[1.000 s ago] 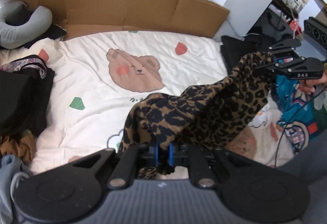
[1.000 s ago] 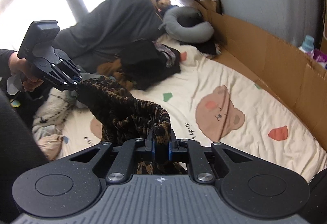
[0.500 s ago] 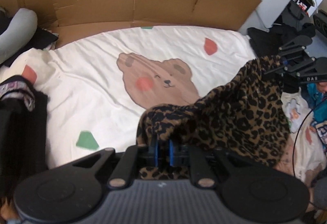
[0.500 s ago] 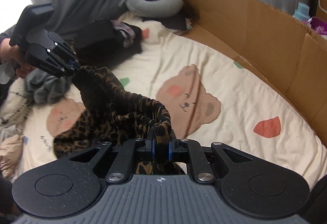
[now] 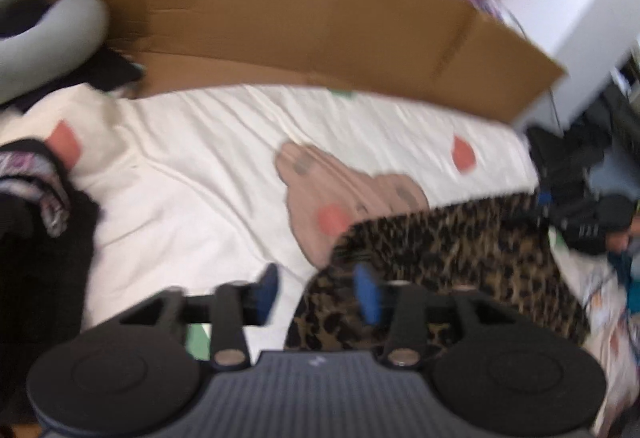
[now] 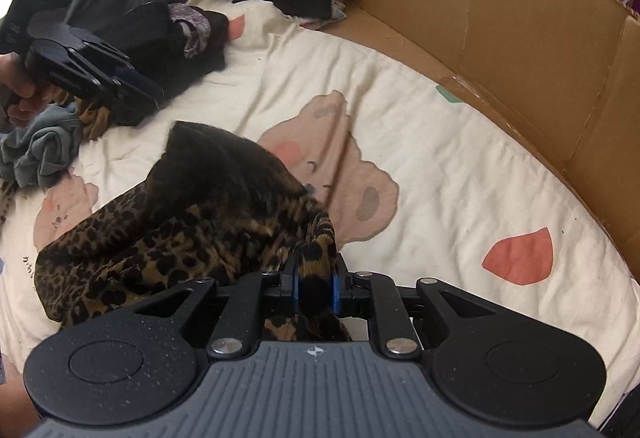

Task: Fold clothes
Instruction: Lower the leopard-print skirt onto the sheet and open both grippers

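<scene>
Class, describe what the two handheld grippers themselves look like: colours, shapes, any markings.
Both are matte black plastic. The left gripper and right gripper each have blue finger pads, two round discs flanking a grey ribbed centre panel with a small white logo, and silver pivot bolts on the linkage bars. A bare hand grips the left one.

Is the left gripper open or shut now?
Open: the left gripper's blue pads stand apart, holding nothing; the leopard garment lies beside them.

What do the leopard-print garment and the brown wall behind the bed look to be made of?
Leopard-print garment: soft, thin fabric, likely a matte knit; it drapes and bunches in loose folds, though the fibre is unclear. Brown wall: corrugated cardboard, matte, with creased fold lines and a torn raw edge.
</scene>
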A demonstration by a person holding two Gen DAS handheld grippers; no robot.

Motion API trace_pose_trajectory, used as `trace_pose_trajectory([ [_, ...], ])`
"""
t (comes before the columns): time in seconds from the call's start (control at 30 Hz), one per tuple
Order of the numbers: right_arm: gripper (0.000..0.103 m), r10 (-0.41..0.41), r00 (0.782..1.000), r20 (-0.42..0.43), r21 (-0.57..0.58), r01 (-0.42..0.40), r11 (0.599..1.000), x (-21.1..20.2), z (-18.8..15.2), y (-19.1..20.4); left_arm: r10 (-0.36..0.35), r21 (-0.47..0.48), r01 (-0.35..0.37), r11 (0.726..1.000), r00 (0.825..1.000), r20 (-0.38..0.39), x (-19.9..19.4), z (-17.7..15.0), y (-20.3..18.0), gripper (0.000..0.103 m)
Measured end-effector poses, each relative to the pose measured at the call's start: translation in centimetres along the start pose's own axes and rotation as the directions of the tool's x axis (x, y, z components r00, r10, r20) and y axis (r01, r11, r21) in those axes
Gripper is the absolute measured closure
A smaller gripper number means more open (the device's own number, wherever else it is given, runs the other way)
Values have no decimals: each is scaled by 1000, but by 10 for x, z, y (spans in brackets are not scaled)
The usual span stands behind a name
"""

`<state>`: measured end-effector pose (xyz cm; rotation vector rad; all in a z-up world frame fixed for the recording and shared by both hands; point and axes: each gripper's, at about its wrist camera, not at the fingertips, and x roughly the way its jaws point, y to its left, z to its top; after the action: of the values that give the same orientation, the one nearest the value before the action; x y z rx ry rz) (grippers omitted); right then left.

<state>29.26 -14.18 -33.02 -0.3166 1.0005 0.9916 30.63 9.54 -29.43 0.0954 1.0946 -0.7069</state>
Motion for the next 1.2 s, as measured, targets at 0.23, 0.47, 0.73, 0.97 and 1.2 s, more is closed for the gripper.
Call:
trace_pose_trajectory([
  [0.23, 63, -49, 998, 47, 90, 45, 995, -4, -5, -20, 37, -14, -37, 999, 999, -2, -1, -19, -13, 37],
  [0.47, 60, -123, 982, 141, 188, 95, 978, -29, -18, -30, 42, -65, -41, 997, 999, 21, 10, -39, -37, 35],
  [0.73, 60, -187, 979, 84, 287, 156, 945, -35, -42, -53, 85, -65, -85, 994, 996, -3, 31, -52, -53, 36],
  [0.97, 60, -134, 991, 10, 272, 127, 954, -9, -61, -47, 127, -64, -128, 990, 992, -26, 51, -63, -66, 36],
  [1.2, 60, -89, 995, -49, 287, 99, 953, 23, -68, -46, 151, -59, -152, 987, 988, -32, 65, -71, -66, 45],
])
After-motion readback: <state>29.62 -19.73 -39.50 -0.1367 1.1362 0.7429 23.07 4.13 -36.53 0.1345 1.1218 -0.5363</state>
